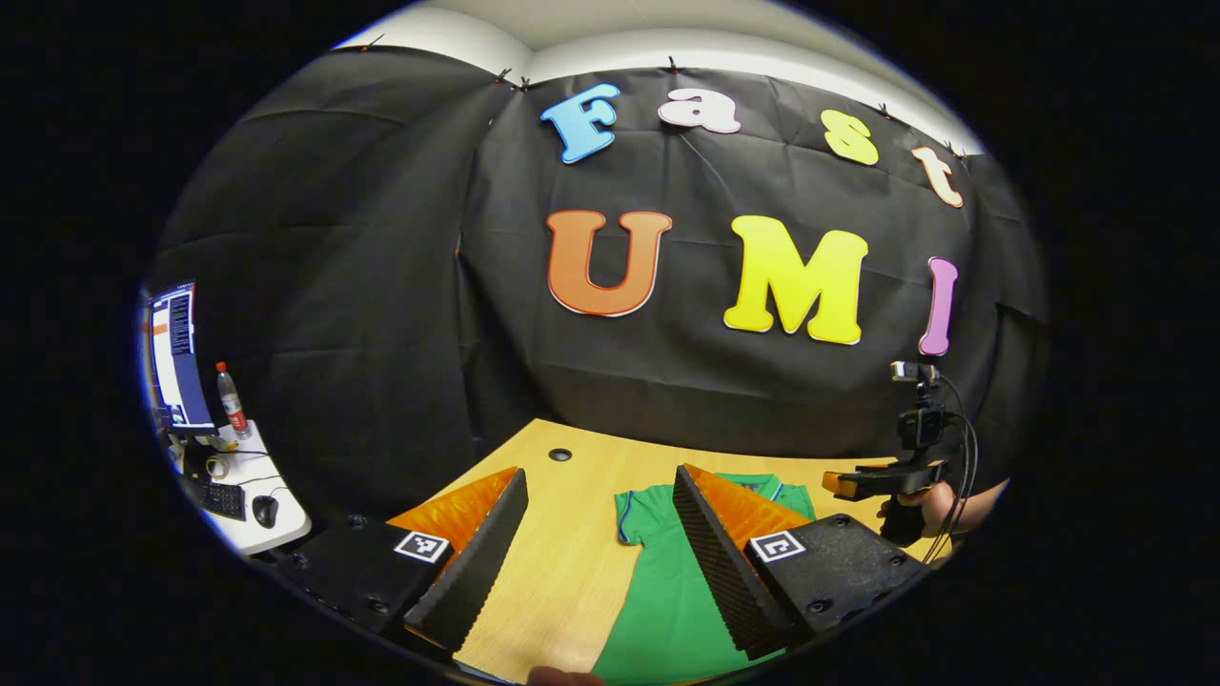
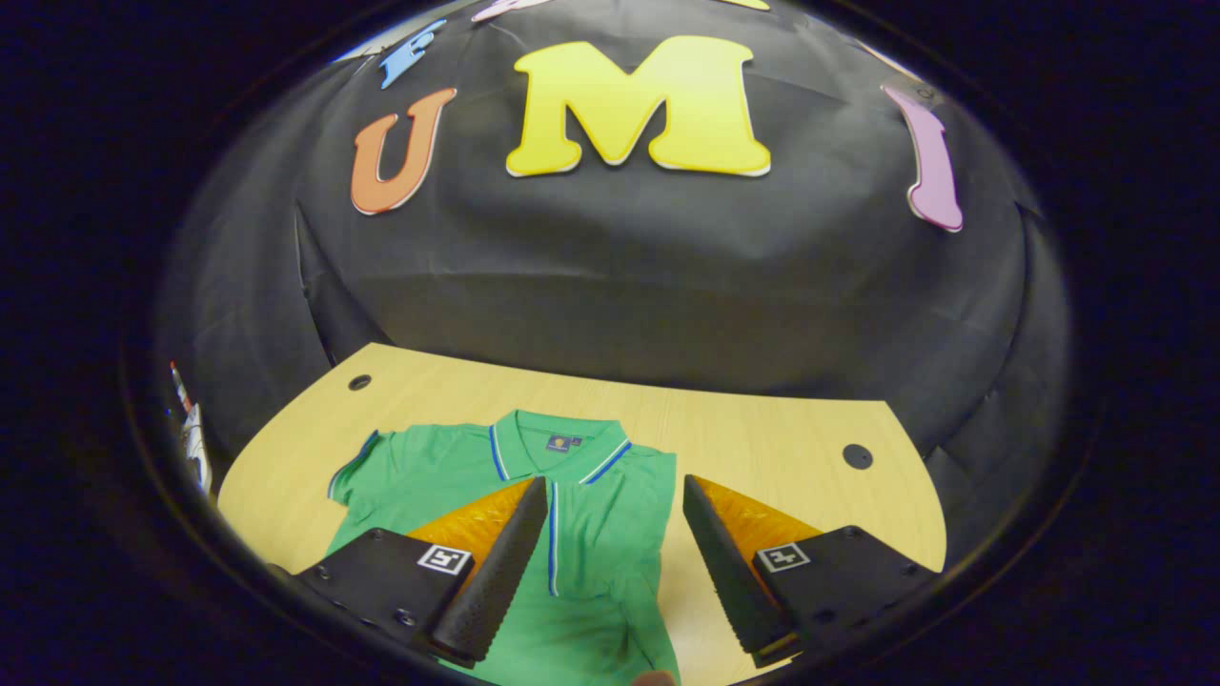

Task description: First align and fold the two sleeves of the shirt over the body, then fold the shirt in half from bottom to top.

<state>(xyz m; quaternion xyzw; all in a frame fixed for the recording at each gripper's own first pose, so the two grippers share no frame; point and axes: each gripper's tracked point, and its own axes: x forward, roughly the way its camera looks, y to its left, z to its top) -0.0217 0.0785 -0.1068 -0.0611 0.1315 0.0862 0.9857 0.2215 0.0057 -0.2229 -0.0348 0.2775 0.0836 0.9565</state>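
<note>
Shirt (image 2: 591, 534) first: a green polo with a striped collar is seen spread flat on the wooden table (image 2: 762, 429), collar toward the black cloth wall (image 2: 667, 286), front side up. In the right gripper view its right-hand side is seen folded in along a straight edge, while the sleeve (image 2: 357, 472) on the other side is laid out toward the table's left part. A round cable hole (image 2: 857, 456) is noted in the tabletop to the right of the shirt, another (image 2: 359, 382) at the far left.

The left gripper (image 1: 596, 543) is held low over the table, jaws spread wide, nothing gripped between them; bare wood is seen in the gap, and the shirt's sleeve edge (image 1: 634, 519) is found just beside the right-hand finger. The right gripper (image 2: 615, 562) is likewise held wide open and empty, poised above the shirt's chest, with the buttoned placket seen between its fingers.

In the left gripper view the right gripper is also picked out farther off at the table's right edge, held in a hand (image 1: 939, 505), cables trailing from it.

Off to the left, a white side desk (image 1: 257, 495) is made out, with a monitor (image 1: 176, 353), a keyboard (image 1: 219, 495), a mouse (image 1: 265, 510) and a red-capped bottle (image 1: 230, 398) set on it.
</note>
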